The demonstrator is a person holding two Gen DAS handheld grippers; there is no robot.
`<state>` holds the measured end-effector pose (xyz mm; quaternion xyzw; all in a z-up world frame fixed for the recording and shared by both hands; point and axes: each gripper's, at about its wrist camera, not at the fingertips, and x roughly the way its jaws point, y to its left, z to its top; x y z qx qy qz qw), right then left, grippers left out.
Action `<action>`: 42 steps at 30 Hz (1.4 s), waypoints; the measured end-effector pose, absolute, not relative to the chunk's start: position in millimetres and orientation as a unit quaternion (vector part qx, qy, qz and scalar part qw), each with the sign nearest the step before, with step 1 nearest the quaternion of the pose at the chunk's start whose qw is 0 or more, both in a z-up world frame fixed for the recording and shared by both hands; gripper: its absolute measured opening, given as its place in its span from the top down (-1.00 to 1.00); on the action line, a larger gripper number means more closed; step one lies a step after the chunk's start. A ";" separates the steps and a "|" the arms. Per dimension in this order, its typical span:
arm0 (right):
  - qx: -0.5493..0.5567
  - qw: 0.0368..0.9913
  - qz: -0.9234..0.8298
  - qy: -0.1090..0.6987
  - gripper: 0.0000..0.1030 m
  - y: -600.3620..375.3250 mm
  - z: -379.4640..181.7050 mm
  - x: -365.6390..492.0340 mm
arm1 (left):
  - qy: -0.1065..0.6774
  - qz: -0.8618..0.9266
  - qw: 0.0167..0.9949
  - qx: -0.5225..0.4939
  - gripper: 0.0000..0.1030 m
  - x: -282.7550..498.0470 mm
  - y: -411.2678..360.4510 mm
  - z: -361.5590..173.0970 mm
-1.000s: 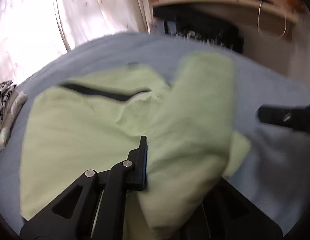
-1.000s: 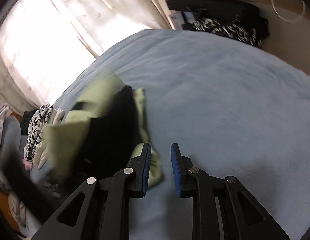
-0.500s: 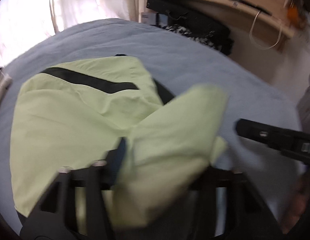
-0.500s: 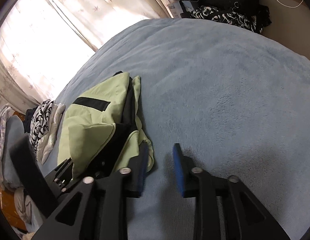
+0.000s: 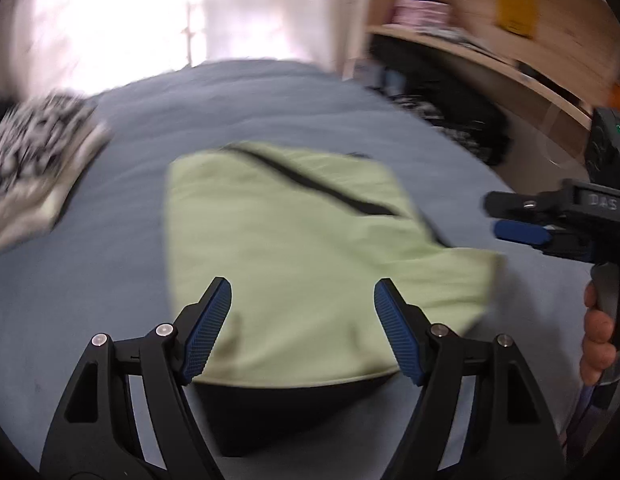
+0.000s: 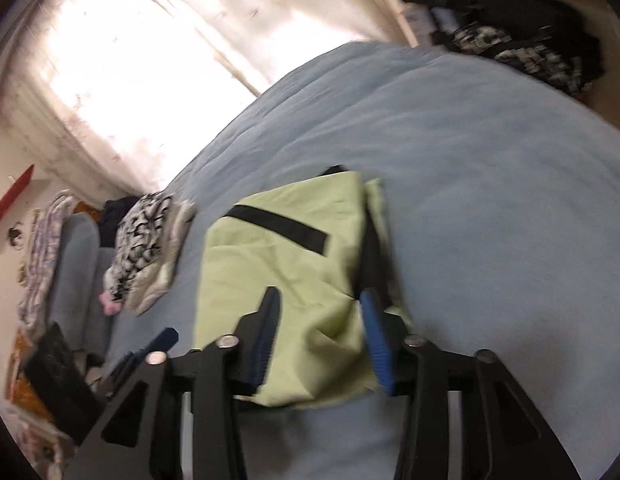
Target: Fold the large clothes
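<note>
A folded pale-green garment (image 5: 293, 264) with a black stripe (image 5: 310, 184) lies at the centre of the left wrist frame on a blue-grey bed (image 5: 89, 280); its near hem sits at lower centre over a dark underlayer, and open blanket surrounds it at left, top and right. Its long axis runs from lower centre toward upper centre, and the stripe slants from upper left to right. The left tongs (image 5: 301, 320) are spreading, their blue pads apart over the near part of the cloth and pressing on nothing. In the right wrist frame the right tongs (image 6: 320, 340) are likewise spreading; the garment's near corner (image 6: 322, 360) shows between the pads, which do not pinch it. Wide bare blanket (image 6: 490, 200) fills the right half of that frame. A stack of black-and-white patterned clothes (image 5: 33, 160) lies at middle left of the left wrist frame, apart from the garment. A wooden shelf (image 5: 490, 60) with dark items beneath occupies the upper right. Curtains (image 6: 129, 60) fill the upper left. A hand (image 5: 598, 332) holds the right device at the right edge.
</note>
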<state>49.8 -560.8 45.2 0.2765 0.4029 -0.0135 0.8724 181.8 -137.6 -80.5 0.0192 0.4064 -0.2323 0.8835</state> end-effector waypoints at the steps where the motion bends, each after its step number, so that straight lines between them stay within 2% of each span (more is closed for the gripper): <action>1: 0.277 0.868 -0.009 0.413 -0.21 -561.2 42.6 58.6 | 0.416 -0.224 0.881 0.008 -0.37 187.0 -128.6 -85.8; 6: 0.277 0.829 0.003 0.487 -0.21 -565.2 9.2 104.5 | 0.471 -0.205 0.856 -0.055 -0.04 214.0 -90.9 -127.4; 9: 0.274 0.809 -0.001 0.520 -0.19 -569.4 -11.5 123.0 | 0.469 -0.207 0.856 -0.063 -0.02 220.0 -85.9 -141.7; 11: 0.267 0.801 -0.010 0.536 0.02 -571.2 -26.7 129.5 | 0.467 -0.210 0.857 -0.064 -0.02 220.3 -86.2 -144.9; 13: 0.259 0.799 -0.018 0.542 0.11 -571.3 -34.0 135.8 | 0.465 -0.212 0.857 -0.063 -0.02 220.0 -87.4 -146.2; 15: 0.256 0.799 0.003 0.544 0.41 -567.9 -39.8 141.0 | 0.466 -0.210 0.857 -0.063 -0.02 222.4 -88.1 -149.9; 17: 0.243 0.803 0.009 0.544 0.82 -562.5 -44.5 143.5 | 0.466 -0.208 0.857 -0.064 -0.02 222.0 -90.5 -147.2; 18: 0.238 0.811 0.014 0.535 0.89 -562.2 -40.7 141.8 | 0.466 -0.208 0.858 -0.065 -0.01 221.0 -91.4 -144.8; 23: 0.207 0.889 0.017 0.409 0.91 -571.3 21.9 102.5 | 0.446 -0.217 0.867 -0.048 0.02 211.2 -102.4 -136.4; 27: 0.153 0.880 -0.017 0.449 0.91 -571.3 -8.9 103.9 | 0.430 -0.191 0.882 0.018 0.01 199.9 -126.5 -143.6; 30: 0.174 0.866 -0.028 0.468 0.91 -583.4 -42.3 103.1 | 0.412 -0.187 0.890 0.052 -0.04 192.3 -136.6 -146.8; 36: 0.181 0.865 -0.032 0.467 0.90 -583.4 -51.2 95.8 | 0.416 -0.189 0.888 0.051 -0.15 190.9 -139.6 -146.3; 39: 0.183 0.859 -0.030 0.476 0.75 -578.2 -37.0 98.6 | 0.435 -0.200 0.878 0.026 -0.16 195.6 -133.3 -138.3; 42: 0.197 0.865 -0.013 0.462 0.33 -583.0 -10.5 96.5 | 0.438 -0.212 0.874 0.003 -0.17 207.4 -123.3 -127.8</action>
